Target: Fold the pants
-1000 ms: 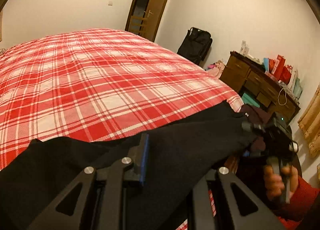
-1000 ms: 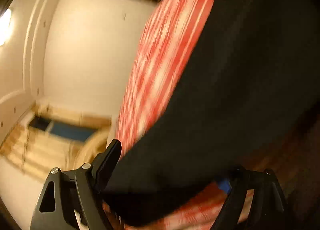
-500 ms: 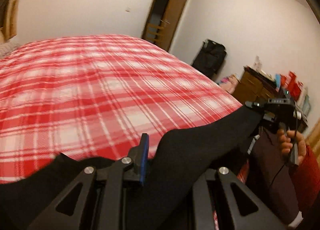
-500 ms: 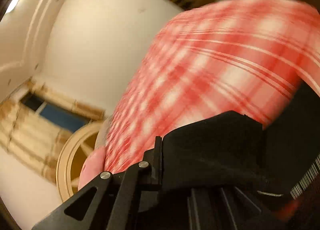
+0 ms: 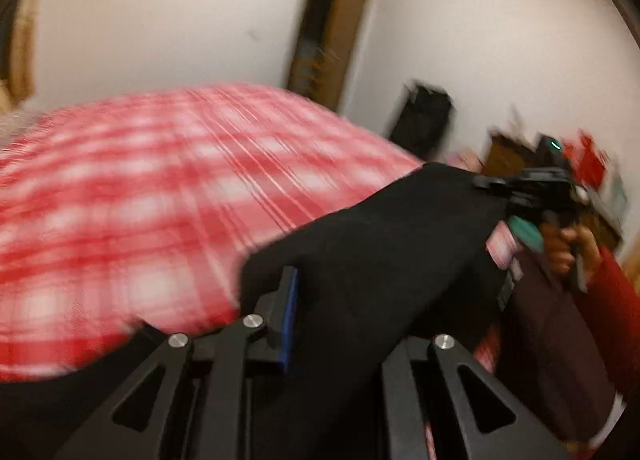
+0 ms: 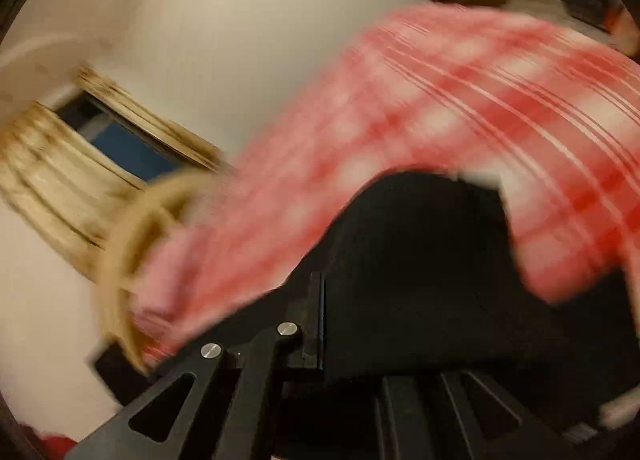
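Left wrist view, badly blurred: the left gripper (image 5: 344, 324) has its fingers clamped on the black pants (image 5: 380, 244), the cloth bunched between them and held up over the near edge of the plaid bed (image 5: 160, 188). Across the span of fabric, the right gripper (image 5: 496, 184) grips the other end — a hand (image 5: 568, 248) on its handle.

Right wrist view: fingers closed on the pants (image 6: 420, 260), cloth hiding one finger, above the bed (image 6: 460, 100).
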Demonstrator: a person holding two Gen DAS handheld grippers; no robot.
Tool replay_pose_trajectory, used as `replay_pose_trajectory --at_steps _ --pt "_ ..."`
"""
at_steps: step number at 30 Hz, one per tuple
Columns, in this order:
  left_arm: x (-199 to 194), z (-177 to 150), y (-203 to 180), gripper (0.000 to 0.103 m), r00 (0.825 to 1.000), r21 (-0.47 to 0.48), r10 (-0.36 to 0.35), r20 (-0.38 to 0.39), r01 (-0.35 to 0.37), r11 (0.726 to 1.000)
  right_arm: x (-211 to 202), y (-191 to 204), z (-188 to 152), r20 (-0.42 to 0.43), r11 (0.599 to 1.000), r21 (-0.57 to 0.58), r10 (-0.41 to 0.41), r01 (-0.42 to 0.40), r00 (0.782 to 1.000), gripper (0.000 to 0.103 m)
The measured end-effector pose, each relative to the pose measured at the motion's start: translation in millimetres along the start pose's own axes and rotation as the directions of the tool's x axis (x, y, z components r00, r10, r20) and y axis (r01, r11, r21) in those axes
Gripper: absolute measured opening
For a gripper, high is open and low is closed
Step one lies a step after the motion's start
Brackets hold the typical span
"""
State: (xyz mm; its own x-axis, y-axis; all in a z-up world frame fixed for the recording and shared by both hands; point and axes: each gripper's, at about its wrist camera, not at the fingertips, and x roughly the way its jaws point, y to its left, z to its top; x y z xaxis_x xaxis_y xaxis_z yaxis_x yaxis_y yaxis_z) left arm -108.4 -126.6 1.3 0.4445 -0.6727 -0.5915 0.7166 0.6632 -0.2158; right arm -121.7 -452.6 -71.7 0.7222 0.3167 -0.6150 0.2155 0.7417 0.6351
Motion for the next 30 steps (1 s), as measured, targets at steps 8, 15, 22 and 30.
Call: replay_pose_trajectory --at_steps 8,15,22,30 --pt "41 -67 -52 0.017 0.974 0.139 -0.067 -0.219 0.099 0.985 -13 -34 -60 -0.091 0.972 -0.096 -0.221 0.212 0.971 0.003" --pt "44 -83 -48 0.017 0.963 0.164 -0.034 -0.269 0.081 0.983 -14 -45 -67 -0.04 0.977 -0.024 -0.215 0.214 0.976 0.006" --pt "43 -86 -45 0.017 0.961 0.137 -0.034 -0.274 0.074 0.988 -45 -69 -45 0.113 0.983 0.18 -0.041 0.02 0.993 0.051" --pt "46 -89 -48 0.017 0.96 0.135 -0.02 -0.278 0.059 0.989 -58 -91 -32 0.234 0.943 0.33 -0.028 -0.052 0.972 0.039"
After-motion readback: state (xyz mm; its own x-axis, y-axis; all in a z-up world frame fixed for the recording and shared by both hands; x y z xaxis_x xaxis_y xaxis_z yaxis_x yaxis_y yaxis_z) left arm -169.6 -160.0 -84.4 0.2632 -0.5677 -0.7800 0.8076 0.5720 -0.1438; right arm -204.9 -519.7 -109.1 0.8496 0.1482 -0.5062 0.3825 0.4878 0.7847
